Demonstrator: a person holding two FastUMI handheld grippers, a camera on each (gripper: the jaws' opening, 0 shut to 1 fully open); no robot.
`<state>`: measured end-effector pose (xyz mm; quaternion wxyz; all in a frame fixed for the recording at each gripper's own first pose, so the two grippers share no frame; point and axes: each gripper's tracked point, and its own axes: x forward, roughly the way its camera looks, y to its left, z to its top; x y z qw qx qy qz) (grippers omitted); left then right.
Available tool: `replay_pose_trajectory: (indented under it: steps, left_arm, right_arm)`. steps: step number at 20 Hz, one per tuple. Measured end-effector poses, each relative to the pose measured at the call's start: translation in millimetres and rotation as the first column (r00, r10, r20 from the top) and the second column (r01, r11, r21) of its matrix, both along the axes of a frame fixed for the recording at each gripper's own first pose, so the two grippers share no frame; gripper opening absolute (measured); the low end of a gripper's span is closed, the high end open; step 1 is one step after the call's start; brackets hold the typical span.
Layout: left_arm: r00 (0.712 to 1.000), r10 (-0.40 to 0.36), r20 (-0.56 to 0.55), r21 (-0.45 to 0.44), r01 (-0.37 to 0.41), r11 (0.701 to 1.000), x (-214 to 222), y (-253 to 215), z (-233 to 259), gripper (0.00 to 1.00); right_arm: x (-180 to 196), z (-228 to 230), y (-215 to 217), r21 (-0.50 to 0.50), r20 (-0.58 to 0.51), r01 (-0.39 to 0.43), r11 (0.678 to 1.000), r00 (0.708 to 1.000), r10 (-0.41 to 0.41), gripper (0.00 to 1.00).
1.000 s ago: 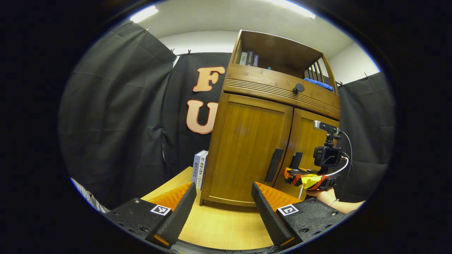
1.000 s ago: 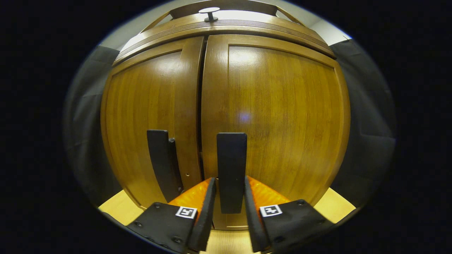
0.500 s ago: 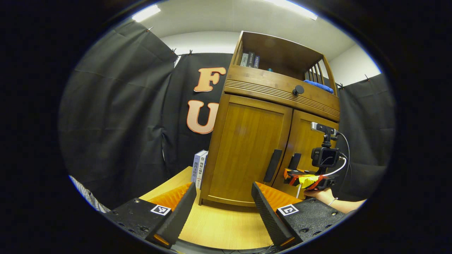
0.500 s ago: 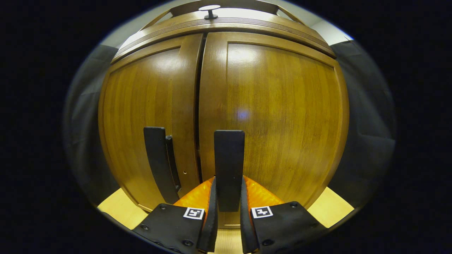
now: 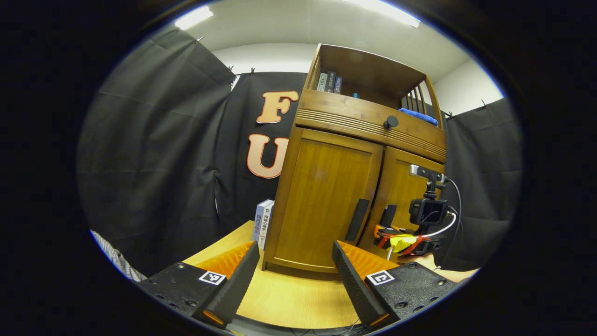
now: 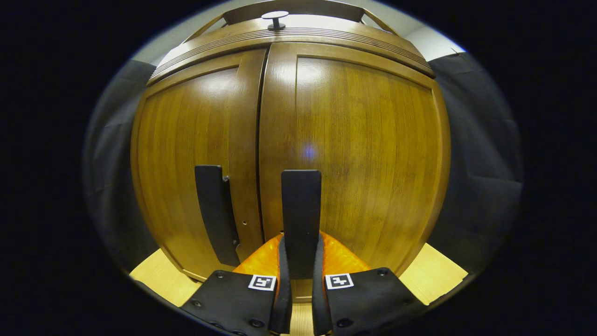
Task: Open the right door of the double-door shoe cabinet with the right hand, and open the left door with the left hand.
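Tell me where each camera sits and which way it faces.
Left gripper view: rides the open left tool, back from the shoe cabinet; the right tool shows at the right door's handle.
Right gripper view: rides the right tool, close up, clamped on that handle.
Both show both doors and the drawer knob.

L gripper (image 5: pixel 294 275) agape, R gripper (image 6: pixel 301 261) clamped

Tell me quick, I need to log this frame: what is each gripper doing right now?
Left gripper: open, holding nothing, short of the cabinet.
Right gripper: closed on the right door handle.
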<state>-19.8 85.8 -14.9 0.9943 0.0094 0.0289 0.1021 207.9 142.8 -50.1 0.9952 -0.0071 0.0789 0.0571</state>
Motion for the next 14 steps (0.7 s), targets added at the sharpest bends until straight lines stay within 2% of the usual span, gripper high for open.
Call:
replay_pose_trajectory:
  steps: [1, 5, 6, 8, 9, 10, 11, 13, 14]
  left_arm:
    - [1.000, 0.004, 0.000, -0.003, -0.004, 1.000, -0.9, 0.7, 0.5, 0.98]
    - [1.000, 0.012, -0.002, -0.006, -0.012, 1.000, -2.9, 2.9, -0.4, 0.98]
    - [1.000, 0.015, 0.001, -0.002, -0.015, 1.000, -3.1, 3.8, 1.4, 0.91]
    - [1.000, 0.020, 0.003, 0.002, -0.021, 1.000, -3.8, 6.6, 1.5, 0.98]
    - [1.000, 0.022, 0.001, -0.001, -0.022, 1.000, -3.4, 7.1, 0.5, 0.94]
    - [1.000, 0.022, -0.001, -0.003, -0.022, 1.000, -3.8, 6.9, -0.1, 0.98]
    - [1.000, 0.021, -0.002, -0.005, -0.021, 1.000, -3.4, 6.4, -0.4, 0.98]
    - [1.000, 0.016, -0.004, -0.006, -0.016, 1.000, -2.0, 4.8, -0.6, 0.98]
    - [1.000, 0.013, -0.005, -0.003, -0.013, 1.000, -0.7, 4.4, -0.8, 0.95]
  right_arm:
    - [-4.2, -0.4, -1.2, -0.001, 0.001, 0.001, 1.000, 1.000, -0.001, 0.25]
    - [-23.2, 0.6, -10.1, 0.008, -0.010, -0.009, 1.000, 1.000, 0.009, 0.25]
    - [-28.2, 1.1, -12.0, 0.006, -0.012, -0.019, 1.000, 1.000, 0.019, 0.22]
    - [-37.3, 1.9, -16.6, 0.002, -0.013, -0.029, 1.000, 0.999, 0.029, 0.25]
    - [-41.4, 2.9, -19.5, 0.003, -0.015, -0.031, 1.000, 0.999, 0.031, 0.22]
    - [-45.4, 4.1, -22.1, 0.009, -0.019, -0.031, 0.999, 0.999, 0.031, 0.22]
    - [-49.4, 4.0, -23.6, 0.016, -0.024, -0.032, 0.999, 0.999, 0.032, 0.25]
    - [-58.5, 3.7, -29.7, 0.024, -0.030, -0.034, 0.999, 0.999, 0.035, 0.25]
    - [-62.6, 4.5, -32.0, 0.022, -0.030, -0.036, 0.999, 0.999, 0.037, 0.25]
